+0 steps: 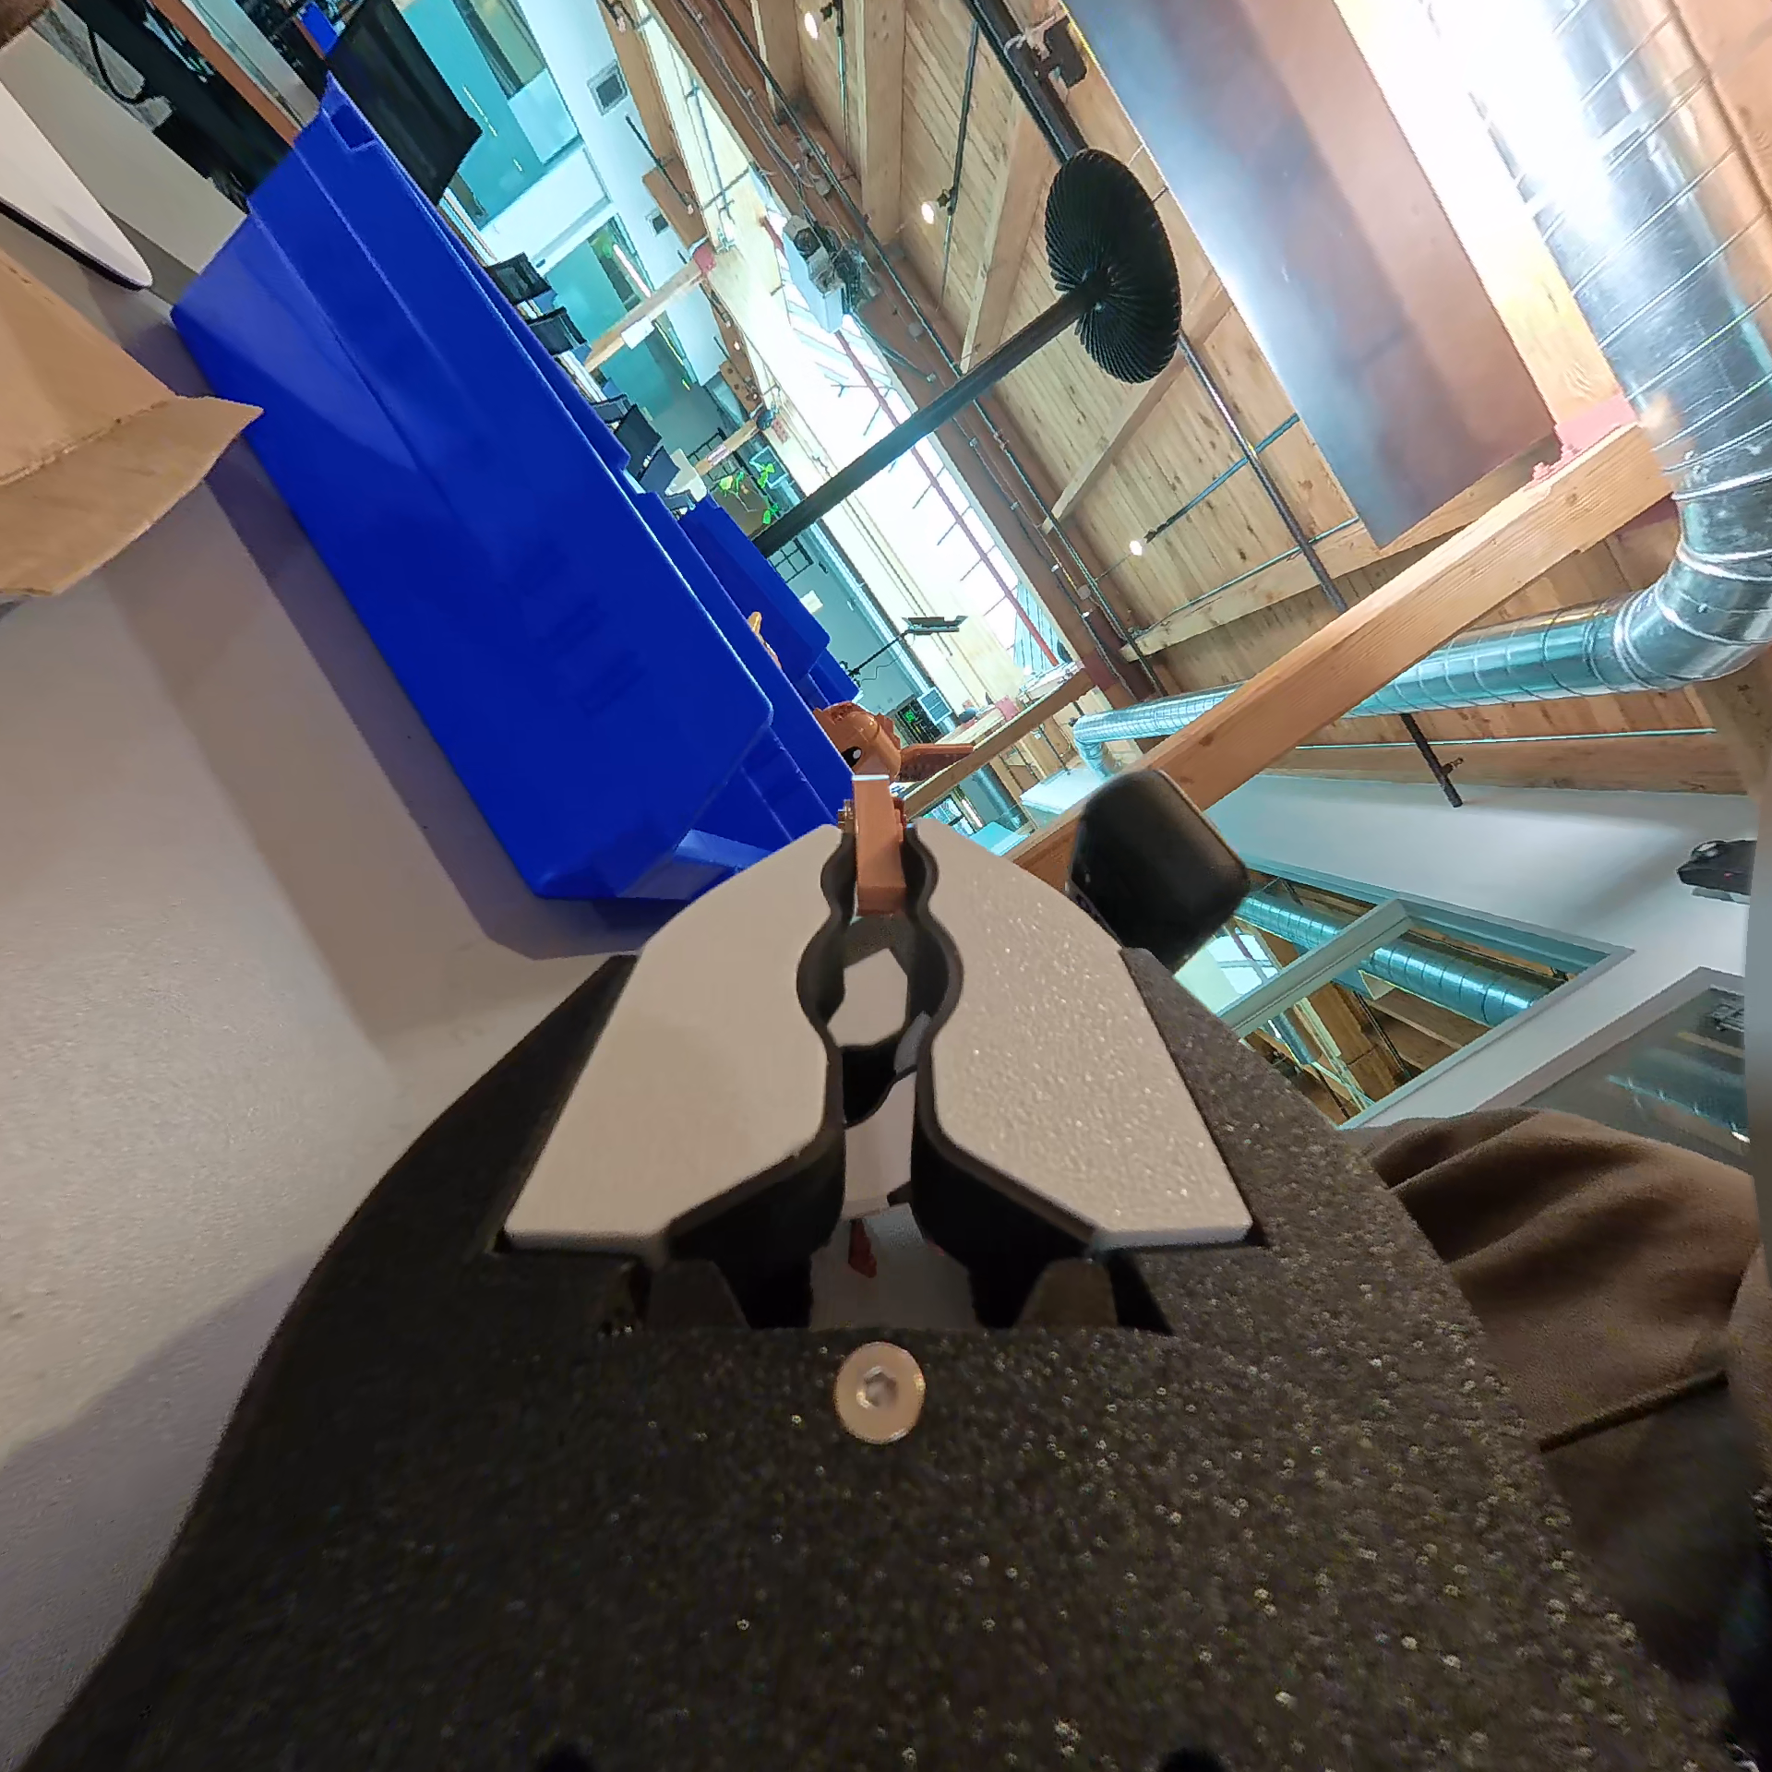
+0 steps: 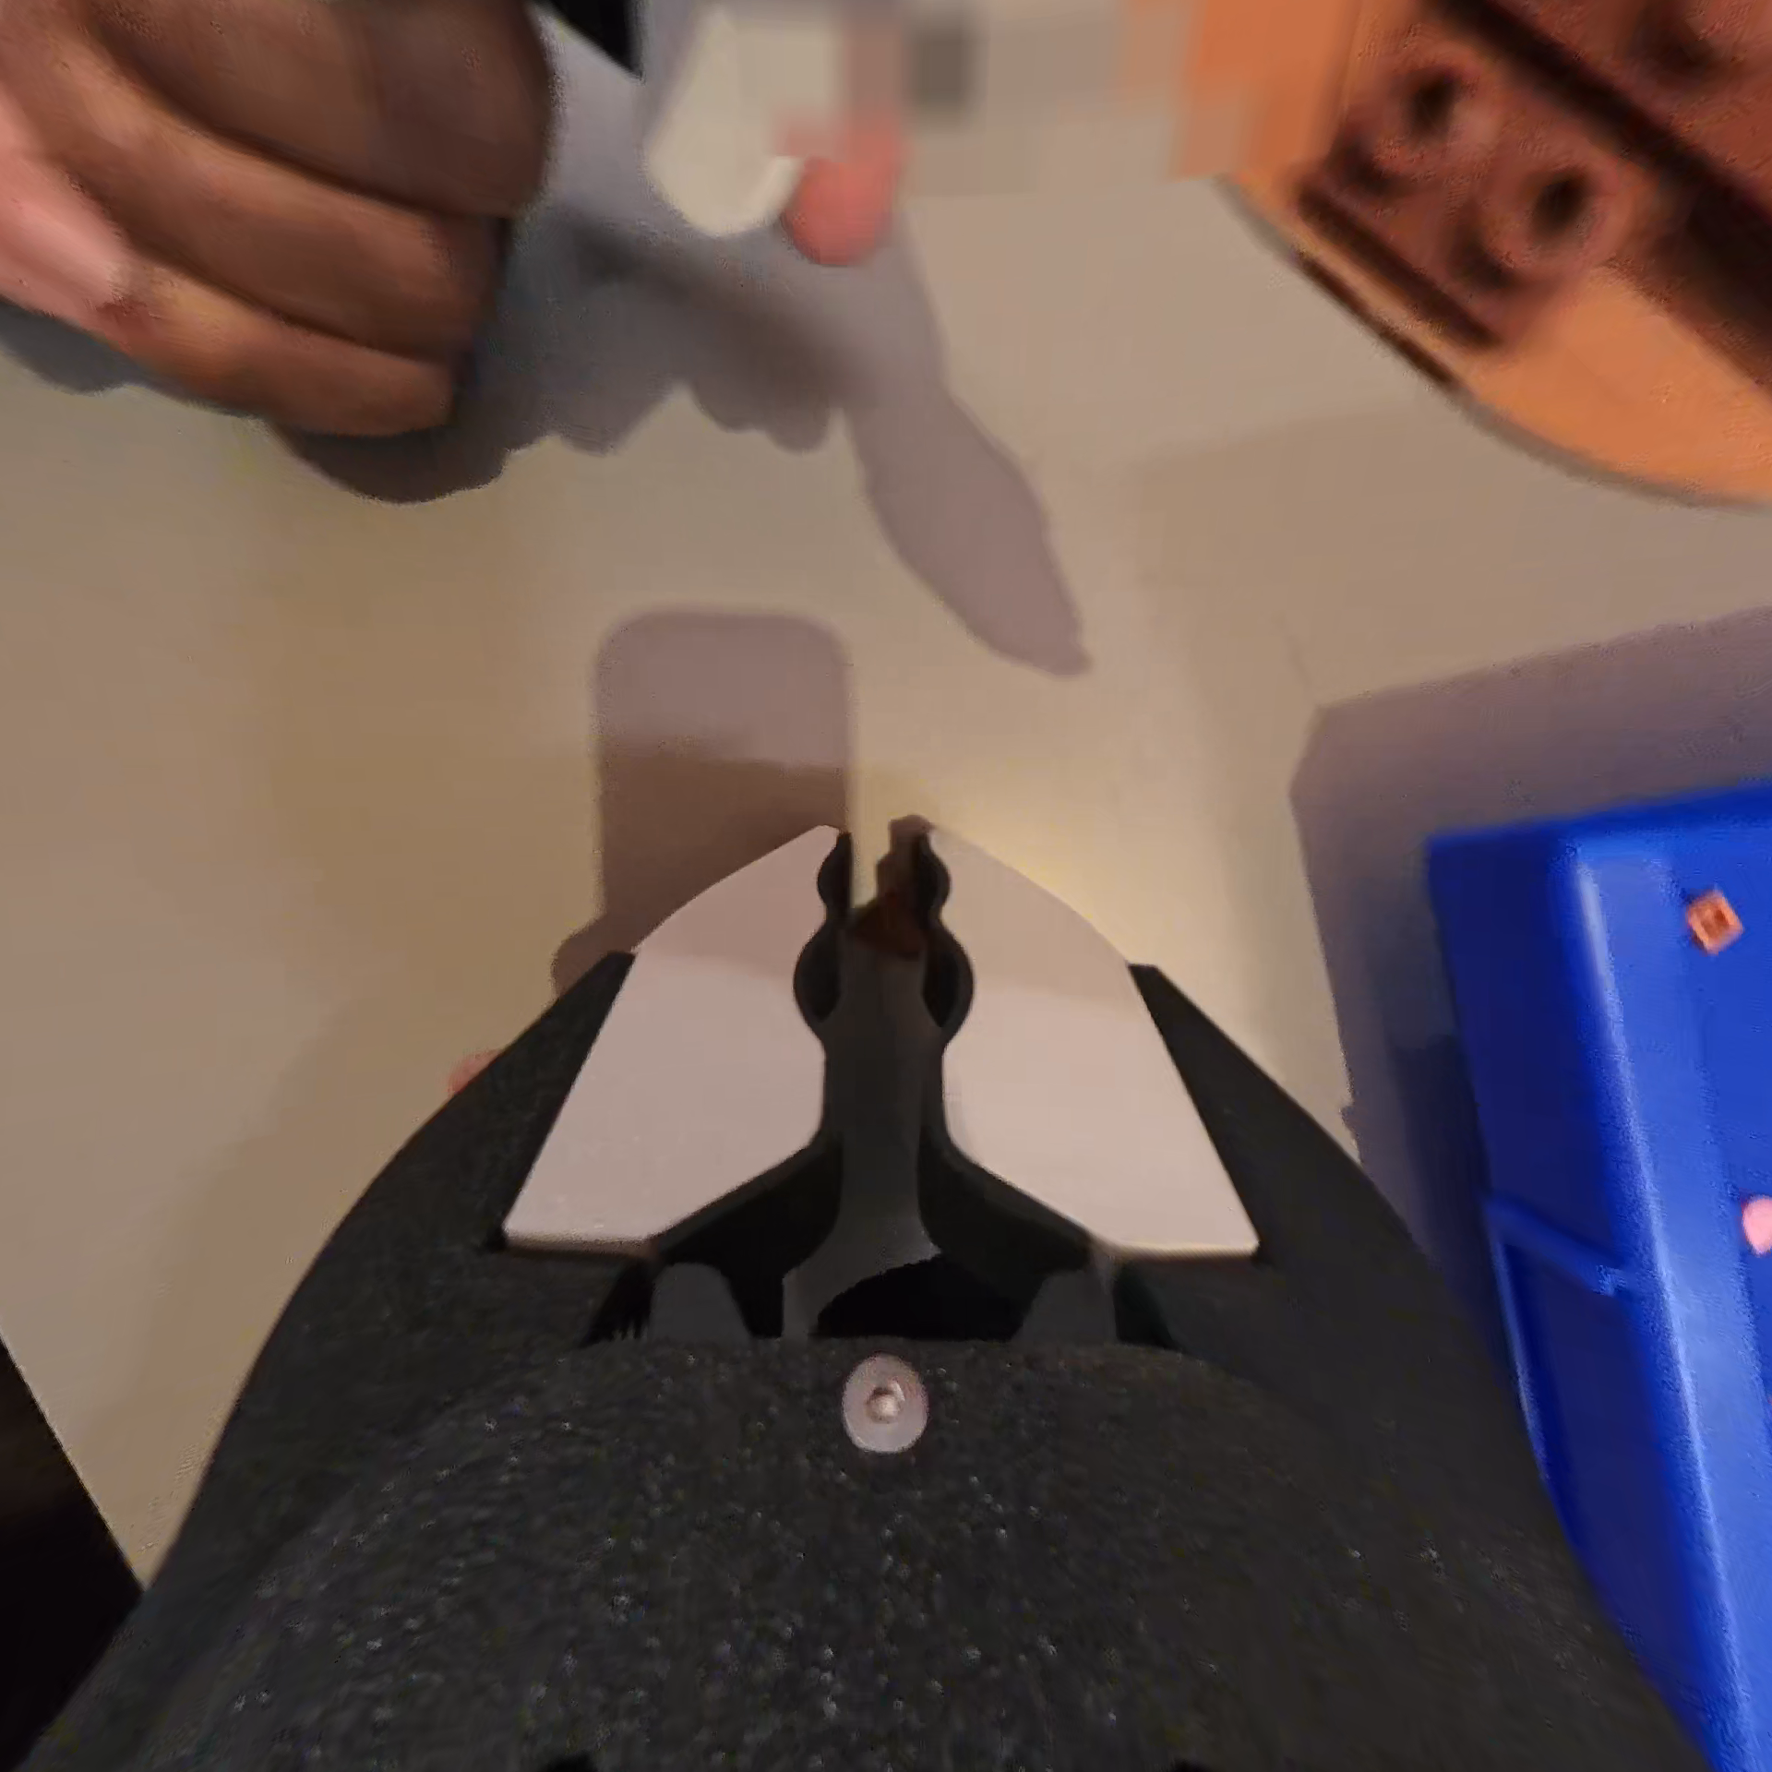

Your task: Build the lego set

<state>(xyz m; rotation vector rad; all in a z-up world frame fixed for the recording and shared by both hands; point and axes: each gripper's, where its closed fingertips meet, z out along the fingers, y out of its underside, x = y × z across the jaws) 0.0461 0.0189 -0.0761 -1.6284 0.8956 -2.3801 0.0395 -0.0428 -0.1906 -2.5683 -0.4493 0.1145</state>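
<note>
Timber plank ceiling point(image 1: 1103, 316) ran overhead, heavy wood beam point(image 1: 1390, 633) crossing it. Silver spiral ducts point(image 1: 1496, 662) hung beneath, elbow point(image 1: 1726, 537) bent upward. Black column point(image 1: 920, 441) rose to round finned black cap point(image 1: 1112, 264). Skylight point(image 1: 1438, 125) blazed white. Glass partitions point(image 1: 537, 125) sat far back. Pale tabletop point(image 1: 192, 815) lay under daylight; soft shadows point(image 2: 959, 499) fell across it.

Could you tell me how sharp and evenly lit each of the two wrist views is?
Left wrist view: mostly sharp, tilted, the window blown out with glare, the blue bins crisp. Right wrist view: motion-blurred, the hand and blue bin smeared, soft shadows on the table.
</note>
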